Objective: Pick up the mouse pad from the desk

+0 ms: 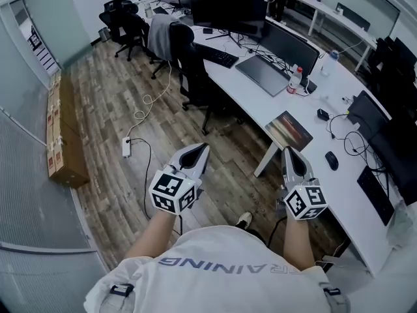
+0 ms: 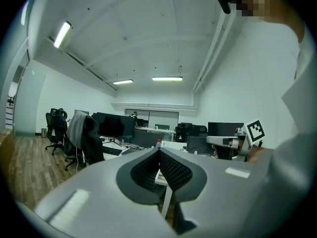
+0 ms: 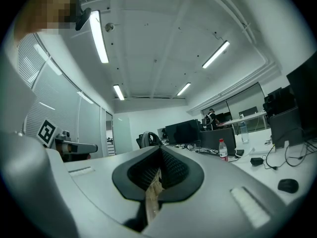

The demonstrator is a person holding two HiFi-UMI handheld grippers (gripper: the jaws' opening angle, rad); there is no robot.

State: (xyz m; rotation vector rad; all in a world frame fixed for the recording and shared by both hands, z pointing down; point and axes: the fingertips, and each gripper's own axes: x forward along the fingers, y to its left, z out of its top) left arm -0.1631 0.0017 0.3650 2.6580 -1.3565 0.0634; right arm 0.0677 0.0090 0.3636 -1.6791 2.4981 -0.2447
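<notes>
The mouse pad point(image 1: 289, 130), a dark rectangle with a reddish picture, lies flat near the front edge of the white desk point(image 1: 255, 102). My right gripper point(image 1: 287, 152) hangs just short of that edge, below the pad in the head view, with its jaws together and nothing in them. My left gripper point(image 1: 202, 150) is over the wooden floor to the left of the desk, also shut and empty. In the left gripper view the left gripper point(image 2: 159, 150) points level across the office. The right gripper point(image 3: 161, 148) likewise looks level along the desk.
A white desk leg point(image 1: 267, 158) stands between the grippers. On the desk are a laptop point(image 1: 262, 75), a water bottle point(image 1: 294, 80), a black mouse point(image 1: 331, 160), cables and monitors point(image 1: 228, 10). A black chair with a grey jacket point(image 1: 174, 39) stands left of the desk. A power strip point(image 1: 126, 147) and cardboard boxes point(image 1: 62, 142) lie on the floor.
</notes>
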